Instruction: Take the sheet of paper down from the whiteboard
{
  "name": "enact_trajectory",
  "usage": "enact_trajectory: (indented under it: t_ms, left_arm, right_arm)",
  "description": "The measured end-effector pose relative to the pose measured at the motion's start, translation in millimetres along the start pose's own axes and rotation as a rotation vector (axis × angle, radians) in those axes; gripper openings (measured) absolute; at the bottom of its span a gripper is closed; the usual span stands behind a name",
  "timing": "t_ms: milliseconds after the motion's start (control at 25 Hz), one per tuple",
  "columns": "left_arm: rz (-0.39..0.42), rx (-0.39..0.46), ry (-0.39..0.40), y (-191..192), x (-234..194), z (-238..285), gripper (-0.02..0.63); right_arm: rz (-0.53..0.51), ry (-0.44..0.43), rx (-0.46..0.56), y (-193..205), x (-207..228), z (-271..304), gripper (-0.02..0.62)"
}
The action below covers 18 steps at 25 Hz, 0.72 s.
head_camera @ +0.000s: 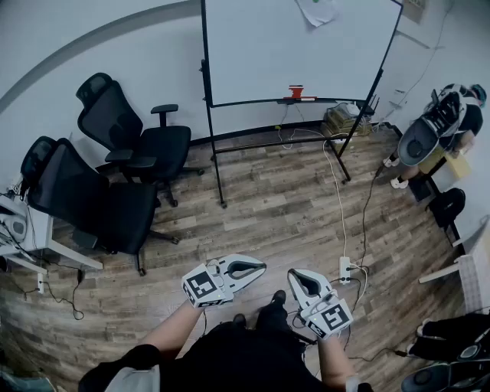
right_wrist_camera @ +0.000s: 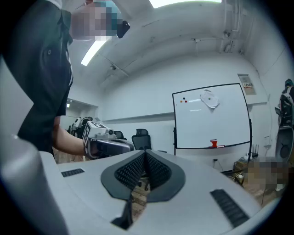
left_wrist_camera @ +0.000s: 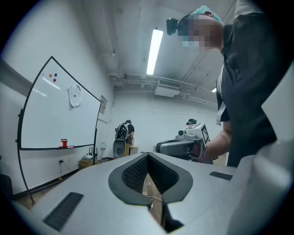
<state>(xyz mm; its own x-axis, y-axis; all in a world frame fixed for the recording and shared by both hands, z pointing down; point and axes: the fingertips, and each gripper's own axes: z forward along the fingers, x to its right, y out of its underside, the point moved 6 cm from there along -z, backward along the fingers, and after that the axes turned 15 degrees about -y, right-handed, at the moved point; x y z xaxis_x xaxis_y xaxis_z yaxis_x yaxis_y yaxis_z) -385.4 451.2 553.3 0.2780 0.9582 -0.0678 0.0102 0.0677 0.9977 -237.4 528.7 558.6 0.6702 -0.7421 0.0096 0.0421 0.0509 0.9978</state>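
1. Holding both claws level and low in front of the body, the person is clenching the left claw (left_wrist_camera: 149,176) on nothing. Its ribbed pads are meeting, with only floor showing behind them.
2. The right claw (right_wrist_camera: 144,176) is likewise pressing its jaws together, empty. The two are hovering side by side, which I am reading as a ready pose, since nothing is within reach.
3. Past them the wooden floor (head_camera: 253,207) is lying open, with a white cable (head_camera: 337,199) trailing across it toward the board.
4. The whiteboard (head_camera: 291,53) is standing on its frame against the far wall, well apart from both claws, with a red object (head_camera: 297,93) sitting on its tray.
5. The sheet of paper (head_camera: 318,11) is hanging near the board's top edge, slightly curled. What is fastening it I cannot tell, so the task is looking not yet begun.
6. Because the sheet is sitting so high, the person is probably facing a walk forward, a raised arm and an opened claw — then a gentle pull.
7. Two black office chairs (head_camera: 145,138) are standing left of the board and another person (head_camera: 436,130) is working at the far right — both off the direct path.
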Motion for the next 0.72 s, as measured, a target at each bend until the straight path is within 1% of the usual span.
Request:
enact_trajectory:
  t_ms: [320, 480, 560, 640, 720]
  left_arm:
    - [0.005, -0.021, 0.026, 8, 3, 15, 0.009]
    - [0.012, -0.028, 0.023, 5, -4, 28, 0.009]
    - [0.015, -0.026, 0.014, 4, -11, 37, 0.009]
    - [0.016, -0.028, 0.002, 3, -20, 48, 0.009]
    - [0.013, -0.035, -0.013, 1, -30, 62, 0.009]
  right_arm:
    - [0.040, 0.055, 0.009, 10, 21, -20, 0.018]
    - [0.040, 0.053, 0.015, 13, 42, -18, 0.018]
    - [0.023, 0.061, 0.049, 10, 55, -17, 0.018]
    - [0.016, 0.082, 0.119, 5, 72, -19, 0.020]
    - [0.017, 0.101, 0.144, 3, 93, -21, 0.020]
